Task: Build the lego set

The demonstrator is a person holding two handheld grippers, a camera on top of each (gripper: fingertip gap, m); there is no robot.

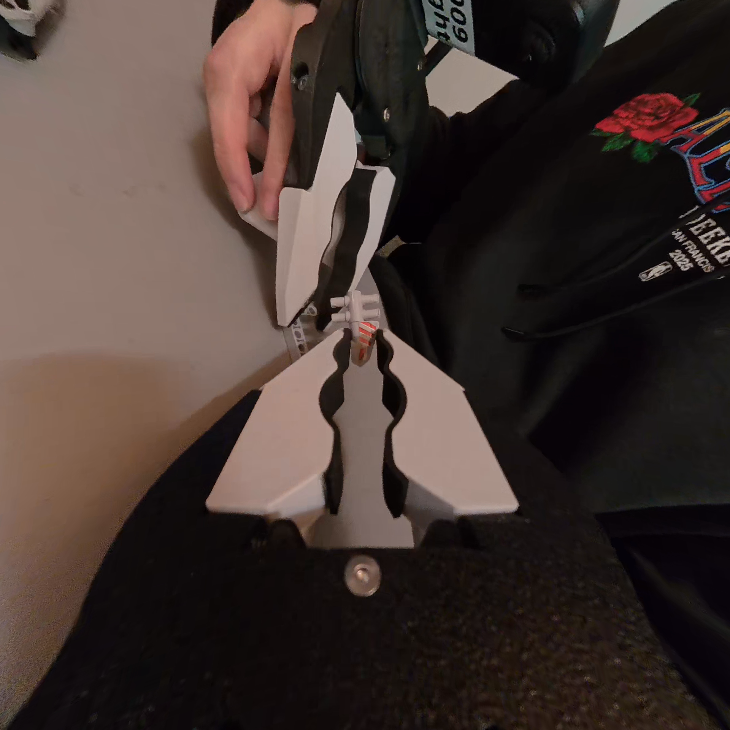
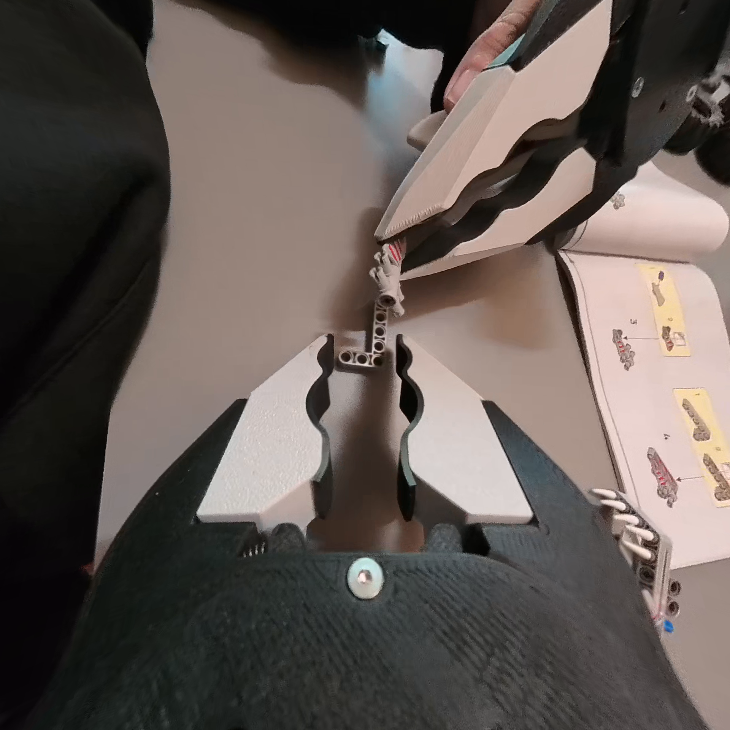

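My left gripper (image 1: 360,335) is shut on a small grey lego assembly with red stripes (image 1: 363,345); its grey pin connectors (image 1: 354,309) stick out past the fingertips. My right gripper (image 2: 363,340) is shut on a grey L-shaped beam with holes (image 2: 378,335) and holds its short arm between the fingertips. The beam's long arm points away, and its top end touches the striped assembly (image 2: 389,272). In the right wrist view the left gripper (image 2: 391,243) comes in from the upper right. In the left wrist view the right gripper (image 1: 312,316) comes down from above, with the beam (image 1: 300,335) partly hidden under it.
An open instruction booklet (image 2: 616,355) lies on the beige table (image 2: 256,237) at the right. A built lego part with white pins (image 2: 640,553) lies by the booklet's near corner. A person in a black hoodie (image 1: 553,276) is close behind, with a hand (image 1: 245,118) on the right gripper. The tips of one gripper are about 4 cm away from the tips of the other.
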